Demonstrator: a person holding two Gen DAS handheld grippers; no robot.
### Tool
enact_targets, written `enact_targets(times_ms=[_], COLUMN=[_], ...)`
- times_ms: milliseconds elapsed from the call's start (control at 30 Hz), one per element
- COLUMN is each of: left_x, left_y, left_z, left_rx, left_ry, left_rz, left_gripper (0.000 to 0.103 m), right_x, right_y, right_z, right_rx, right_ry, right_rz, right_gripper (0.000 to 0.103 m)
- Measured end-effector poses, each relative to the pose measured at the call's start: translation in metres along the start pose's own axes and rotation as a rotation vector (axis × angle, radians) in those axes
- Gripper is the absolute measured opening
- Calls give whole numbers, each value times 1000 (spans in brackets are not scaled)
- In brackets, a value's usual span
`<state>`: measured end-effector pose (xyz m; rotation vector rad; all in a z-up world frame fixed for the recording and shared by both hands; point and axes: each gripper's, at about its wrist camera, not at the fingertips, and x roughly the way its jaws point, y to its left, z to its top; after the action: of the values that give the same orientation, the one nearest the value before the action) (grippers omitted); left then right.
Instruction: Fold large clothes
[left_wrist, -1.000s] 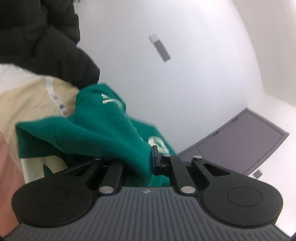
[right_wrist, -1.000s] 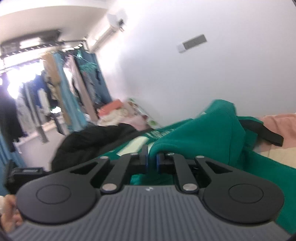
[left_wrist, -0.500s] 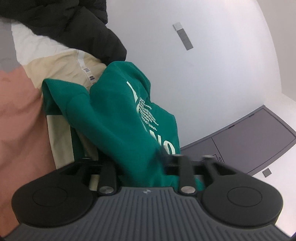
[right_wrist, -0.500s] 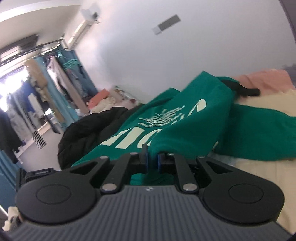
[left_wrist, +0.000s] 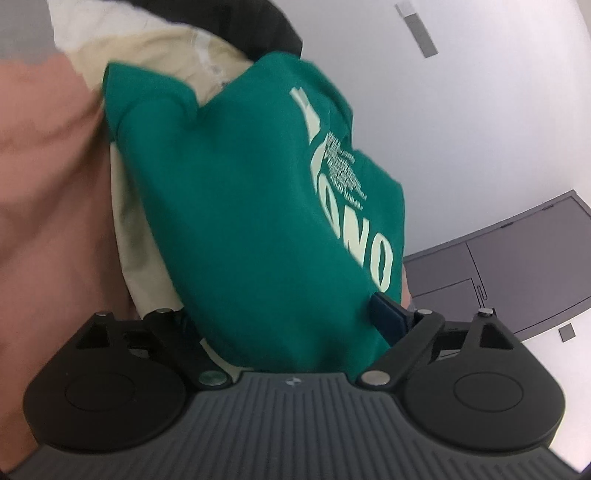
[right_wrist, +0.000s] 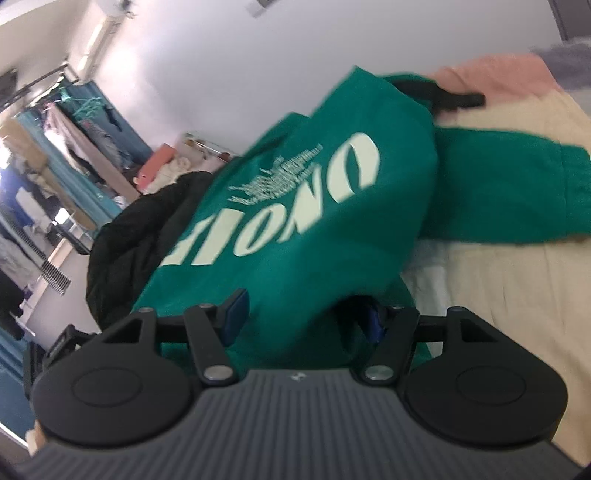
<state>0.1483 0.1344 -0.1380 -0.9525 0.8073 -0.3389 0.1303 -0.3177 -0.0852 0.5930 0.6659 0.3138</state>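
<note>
We see the green sweatshirt (left_wrist: 258, 206) lying folded on the cream and pink bedding (left_wrist: 48, 206), its pale lettering facing up, with a black jacket (right_wrist: 147, 229) at its far side. Our left claw (left_wrist: 291, 321) is spreading, the near edge of the cloth lying loose between its fingers. Our right claw (right_wrist: 303, 314) is spreading too, with the cloth's edge between its fingers, unpinched.

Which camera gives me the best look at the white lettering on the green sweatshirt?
The right wrist view: the lettering on the green sweatshirt spreads wide, nearly whole. The left wrist view shows the lettering foreshortened along the fold's edge.
</note>
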Motion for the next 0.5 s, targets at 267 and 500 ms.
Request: enact_targets(times_ms=[267,500], left_x=[10,25], left_y=[-6,-5], left_z=[-5,4], left_rx=[70,111], left_ry=[-33,-46], left_rz=[-93,-93], left_gripper=[83,51], right_x=[17,41], right_y=[-4,2], right_z=[0,4], right_rx=[29,-27], right_ry=[16,31], right_rz=[36,12], right_gripper=[66,62])
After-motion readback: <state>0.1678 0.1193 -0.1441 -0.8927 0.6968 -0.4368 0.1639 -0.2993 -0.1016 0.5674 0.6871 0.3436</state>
